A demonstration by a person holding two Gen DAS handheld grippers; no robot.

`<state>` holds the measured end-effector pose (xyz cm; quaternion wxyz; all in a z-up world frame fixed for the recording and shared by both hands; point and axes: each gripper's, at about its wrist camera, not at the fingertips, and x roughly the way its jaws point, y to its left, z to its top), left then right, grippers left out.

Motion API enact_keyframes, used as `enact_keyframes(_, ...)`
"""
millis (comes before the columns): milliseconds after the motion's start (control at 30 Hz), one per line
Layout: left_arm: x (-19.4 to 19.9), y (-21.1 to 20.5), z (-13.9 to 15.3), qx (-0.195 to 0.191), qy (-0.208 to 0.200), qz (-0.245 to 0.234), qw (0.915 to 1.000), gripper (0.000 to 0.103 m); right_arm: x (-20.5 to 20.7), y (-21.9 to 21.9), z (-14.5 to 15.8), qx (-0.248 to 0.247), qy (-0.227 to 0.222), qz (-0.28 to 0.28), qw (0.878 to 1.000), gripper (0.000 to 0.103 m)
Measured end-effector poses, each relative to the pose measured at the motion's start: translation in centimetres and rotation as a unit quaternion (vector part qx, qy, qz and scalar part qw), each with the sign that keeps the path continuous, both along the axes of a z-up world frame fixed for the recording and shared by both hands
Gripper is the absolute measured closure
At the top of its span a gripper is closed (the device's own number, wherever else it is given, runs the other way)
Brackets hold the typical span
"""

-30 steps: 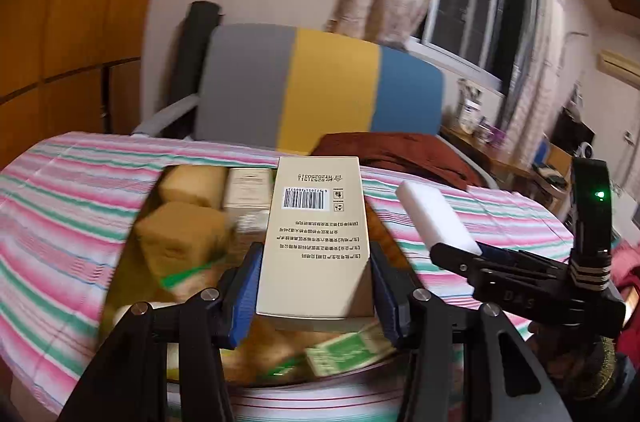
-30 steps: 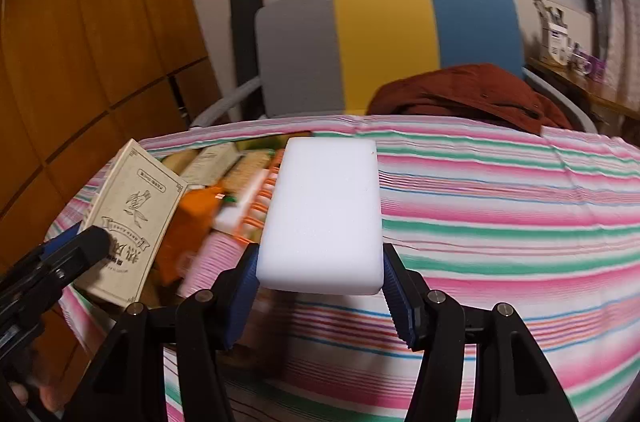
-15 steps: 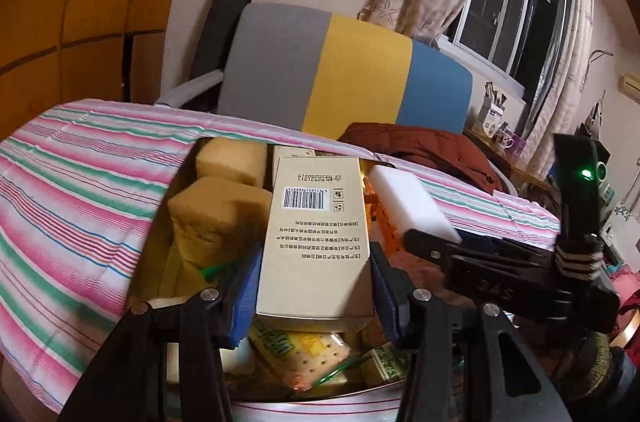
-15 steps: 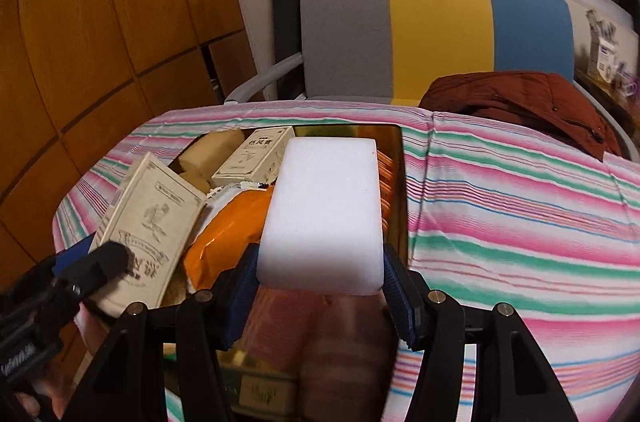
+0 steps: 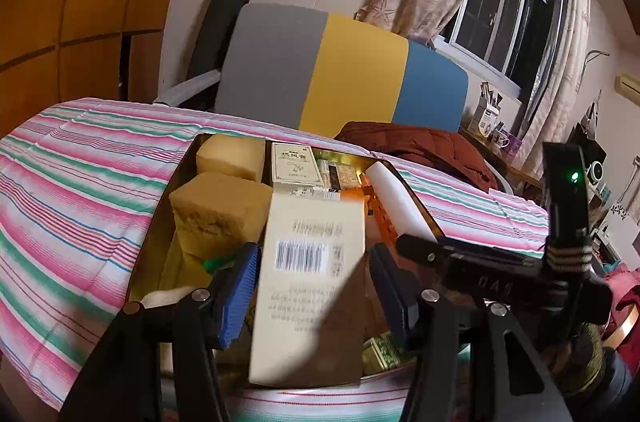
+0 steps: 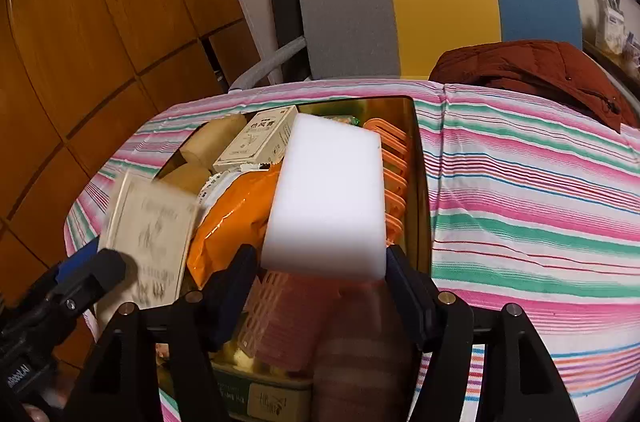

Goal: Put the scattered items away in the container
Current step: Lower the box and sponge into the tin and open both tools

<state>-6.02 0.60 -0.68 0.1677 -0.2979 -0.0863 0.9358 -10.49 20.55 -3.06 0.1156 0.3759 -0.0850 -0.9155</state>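
Two hand-held grippers hang over a gold-walled container [image 5: 170,182] that sits on a pink, green and white striped cloth [image 6: 520,206]. The left gripper [image 5: 314,286] has its blue-padded fingers spread wide, clear of a cream box [image 5: 310,282] with a barcode; the box is blurred and tipped, apparently dropping free into the container. The right gripper [image 6: 320,278] also looks parted, its fingers standing slightly off a white foam block [image 6: 326,198] that tilts over the container's right half, above an orange packet [image 6: 230,222] at its 9 o'clock and an orange rack [image 6: 394,158] at its 3 o'clock. Tan sponges [image 5: 216,210] and a small printed carton [image 5: 296,164] fill the far left corner, toward 11 o'clock. The step in hand appears to be the release of both items. Next, each gripper likely needs to lift straight up, clear of the heaped contents, without knocking anything back out.
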Motion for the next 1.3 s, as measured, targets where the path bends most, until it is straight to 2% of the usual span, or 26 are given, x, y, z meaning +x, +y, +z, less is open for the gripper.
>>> enact_keyframes(200, 1.4, -0.8, -0.3, 0.002, 0.019, 0.016, 0.9997, 0.048, 1.3, 0.6, 0.6, -0.008, 0.02, -0.013, 1.0, 0.036)
enact_keyframes(233, 1.5, -0.8, -0.3, -0.002, 0.026, 0.018, 0.9995, 0.051, 1.6, 0.7, 0.7, -0.007, 0.024, -0.016, 1.0, 0.036)
enact_keyframes(333, 1.2, -0.7, -0.4, -0.013, 0.032, 0.02, 0.9992, 0.051, 2.0, 0.9, 1.0, -0.009, 0.035, -0.02, 0.999, 0.036)
enact_keyframes(433, 0.6, -0.1, -0.2, -0.016, 0.038, 0.015, 0.9991, 0.051, 2.5, 0.5, 1.3, -0.002, 0.05, -0.015, 0.999, 0.042)
enact_keyframes(633, 0.2, 1.0, -0.3, 0.007, 0.033, -0.005, 0.9994, 0.051, 3.0, -1.0, 1.1, 0.019, 0.06, -0.002, 0.998, 0.045)
enact_keyframes(733, -0.1, 0.5, -0.6, 0.021, 0.025, 0.003, 0.9995, 0.05, 3.0, -0.7, 0.7, 0.018, 0.055, -0.006, 0.998, 0.045)
enact_keyframes(900, -0.5, -0.2, -1.7, 0.014, -0.003, 0.016, 0.9998, 0.051, 3.2, -0.6, 0.9, 0.016, 0.055, -0.006, 0.998, 0.045)
enact_keyframes(1000, -0.1, -0.3, -2.0, 0.008, -0.003, 0.019, 0.9998, 0.051, 3.4, -1.0, 1.0, 0.017, 0.057, 0.001, 0.998, 0.045)
enact_keyframes(1267, 1.8, -1.4, -0.3, -0.008, 0.045, 0.038, 0.9982, 0.05, 4.0, -1.9, 1.0, 0.018, 0.057, 0.019, 0.998, 0.045)
enact_keyframes(1300, 1.8, -1.2, -0.3, -0.022, 0.047, 0.036, 0.998, 0.055, 4.2, -2.0, 1.0, 0.019, 0.057, 0.021, 0.998, 0.045)
